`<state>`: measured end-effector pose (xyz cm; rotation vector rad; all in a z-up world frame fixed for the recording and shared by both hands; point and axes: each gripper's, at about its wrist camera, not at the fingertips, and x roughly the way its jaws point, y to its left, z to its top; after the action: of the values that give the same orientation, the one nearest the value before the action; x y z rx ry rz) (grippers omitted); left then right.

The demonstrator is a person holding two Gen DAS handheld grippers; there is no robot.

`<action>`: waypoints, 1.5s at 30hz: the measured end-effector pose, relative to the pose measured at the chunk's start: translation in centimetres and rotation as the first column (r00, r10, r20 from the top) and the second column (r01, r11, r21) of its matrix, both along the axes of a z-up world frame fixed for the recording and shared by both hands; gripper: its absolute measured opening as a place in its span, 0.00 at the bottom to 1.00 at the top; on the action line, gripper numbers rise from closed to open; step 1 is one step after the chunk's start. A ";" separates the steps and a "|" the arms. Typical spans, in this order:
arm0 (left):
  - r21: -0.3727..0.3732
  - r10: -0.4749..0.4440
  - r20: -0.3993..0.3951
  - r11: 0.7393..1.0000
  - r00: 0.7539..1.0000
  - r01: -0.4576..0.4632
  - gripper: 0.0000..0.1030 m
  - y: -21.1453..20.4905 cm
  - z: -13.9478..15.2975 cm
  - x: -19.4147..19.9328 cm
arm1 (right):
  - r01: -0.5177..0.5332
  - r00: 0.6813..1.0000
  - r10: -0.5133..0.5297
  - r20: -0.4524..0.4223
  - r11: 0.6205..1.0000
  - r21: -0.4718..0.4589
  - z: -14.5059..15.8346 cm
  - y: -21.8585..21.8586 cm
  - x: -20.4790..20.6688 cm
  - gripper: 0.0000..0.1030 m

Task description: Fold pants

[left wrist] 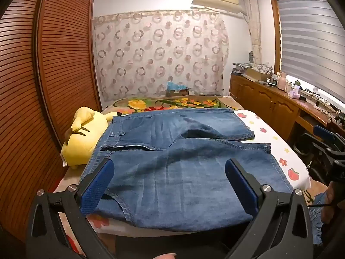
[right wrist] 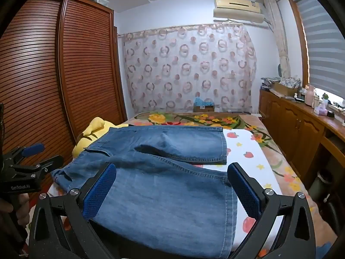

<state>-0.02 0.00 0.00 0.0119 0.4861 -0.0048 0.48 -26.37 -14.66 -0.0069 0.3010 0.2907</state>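
While the jeans (left wrist: 172, 157) lie spread on the bed (left wrist: 273, 138), both legs running toward the right, we hold our left gripper (left wrist: 169, 183) and right gripper (right wrist: 172, 188) over the near leg, jaws wide apart, gripping nothing. Beside the waistband sits a yellow plush (left wrist: 79, 138).

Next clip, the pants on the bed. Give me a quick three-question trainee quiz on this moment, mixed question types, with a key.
1. True or false: the left gripper is closed on the denim pants.
2. Multiple choice: what lies beside the pants' waistband end, next to the wooden wardrobe? A) a yellow plush toy B) a pillow C) a folded towel
3. Short answer: are the two legs laid flat side by side, or stacked in a fold?

Key
1. False: the fingers of both the left and the right gripper stand wide apart, pinching nothing.
2. A, the yellow plush toy.
3. Side by side, not yet folded.
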 end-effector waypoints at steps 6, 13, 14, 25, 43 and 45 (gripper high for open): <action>-0.007 -0.001 -0.007 1.000 1.000 0.001 1.00 0.0 0.0 0.0 | 0.010 1.000 -0.010 0.006 1.000 -0.015 0.0 0.4 -0.2 1.00; -0.004 0.001 -0.006 1.000 1.000 -0.001 1.00 0.0 0.0 0.0 | 0.013 1.000 -0.013 0.005 1.000 0.008 0.1 0.0 -0.4 1.00; -0.004 0.001 -0.005 1.000 1.000 -0.001 1.00 0.0 0.0 0.0 | 0.016 1.000 -0.016 0.001 1.000 0.010 0.1 0.0 -0.4 1.00; -0.003 0.001 -0.005 1.000 1.000 -0.001 1.00 0.0 0.0 0.0 | 0.021 1.000 -0.021 -0.010 1.000 0.016 0.2 0.0 -0.2 1.00; -0.003 0.000 -0.007 1.000 1.000 0.000 1.00 0.0 0.0 0.0 | 0.021 1.000 -0.020 -0.006 1.000 0.016 0.2 0.0 -0.3 1.00; -0.003 0.001 -0.007 1.000 1.000 -0.001 1.00 0.0 0.0 0.0 | 0.023 1.000 -0.023 -0.006 1.000 0.016 0.2 0.0 -0.3 1.00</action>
<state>0.00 -0.01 0.01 0.0092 0.4933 -0.0047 0.18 -26.35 -14.50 0.0133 0.3043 0.2699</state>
